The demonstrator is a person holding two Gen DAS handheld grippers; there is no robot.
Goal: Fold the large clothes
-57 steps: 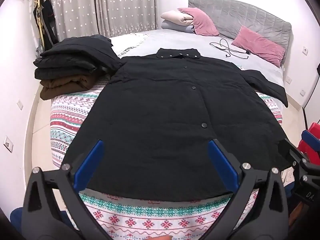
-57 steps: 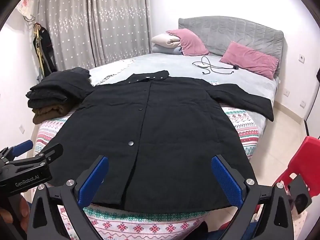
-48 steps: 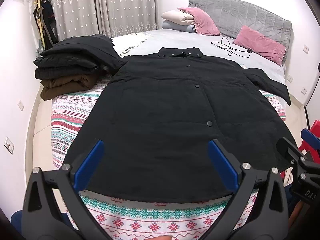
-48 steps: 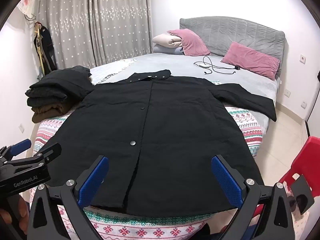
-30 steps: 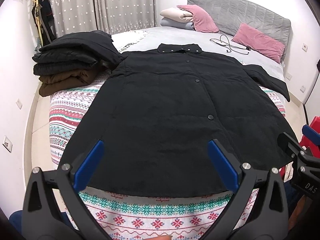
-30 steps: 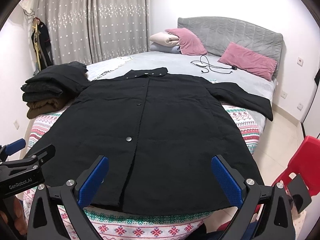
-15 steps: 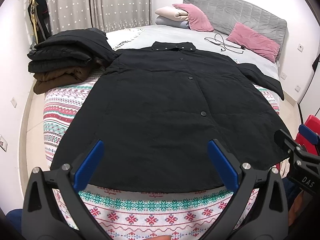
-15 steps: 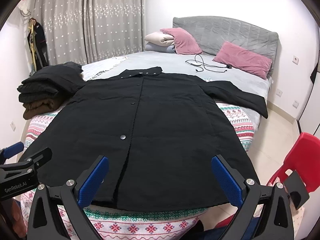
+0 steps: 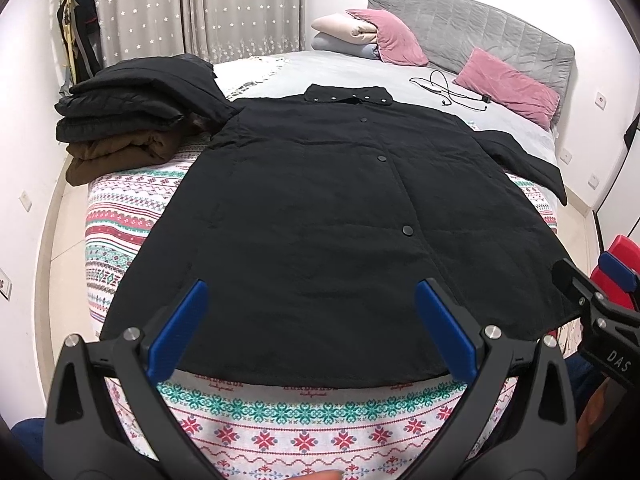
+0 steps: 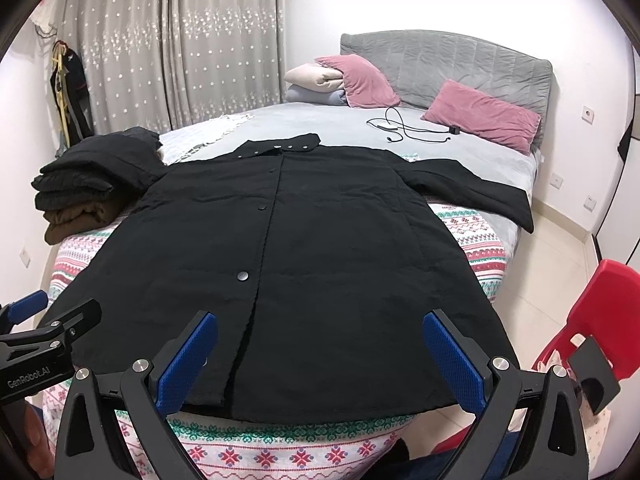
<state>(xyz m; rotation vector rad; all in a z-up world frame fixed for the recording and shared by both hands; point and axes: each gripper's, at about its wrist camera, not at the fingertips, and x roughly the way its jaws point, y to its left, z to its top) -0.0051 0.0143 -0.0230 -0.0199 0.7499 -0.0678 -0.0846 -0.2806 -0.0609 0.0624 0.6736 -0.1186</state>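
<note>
Lying flat and buttoned on the bed [image 9: 120, 216], the black coat [image 9: 320, 216] has its collar toward the headboard and its hem along the near edge, over a patterned blanket [image 9: 280, 424]. One sleeve stretches toward the bed's right edge; the other sleeve is hidden by a stack of folded dark clothes [image 9: 128, 120] at the left edge, which touches the coat's shoulder.

Both grippers hover above the hem, apart from the cloth. The left gripper [image 9: 312, 320] has its blue fingers [image 9: 180, 328] spread wide with nothing between them, and the right gripper [image 10: 320, 352] is likewise wide apart and empty.

The left wrist view shows the right gripper's tip at its right side, by the coat's near right corner, plus a wall socket low on the left. The right wrist view shows instead the left gripper's side at its left, lettered "GenRobot.AI", and a red chair [image 10: 600, 320] on the floor off the bed's right edge; the left view catches only a sliver of that red. Both views show two pink pillows [image 10: 480, 116], folded bedding and a black cable [image 10: 408, 128] near the headboard, with grey curtains [image 10: 180, 48] behind.
</note>
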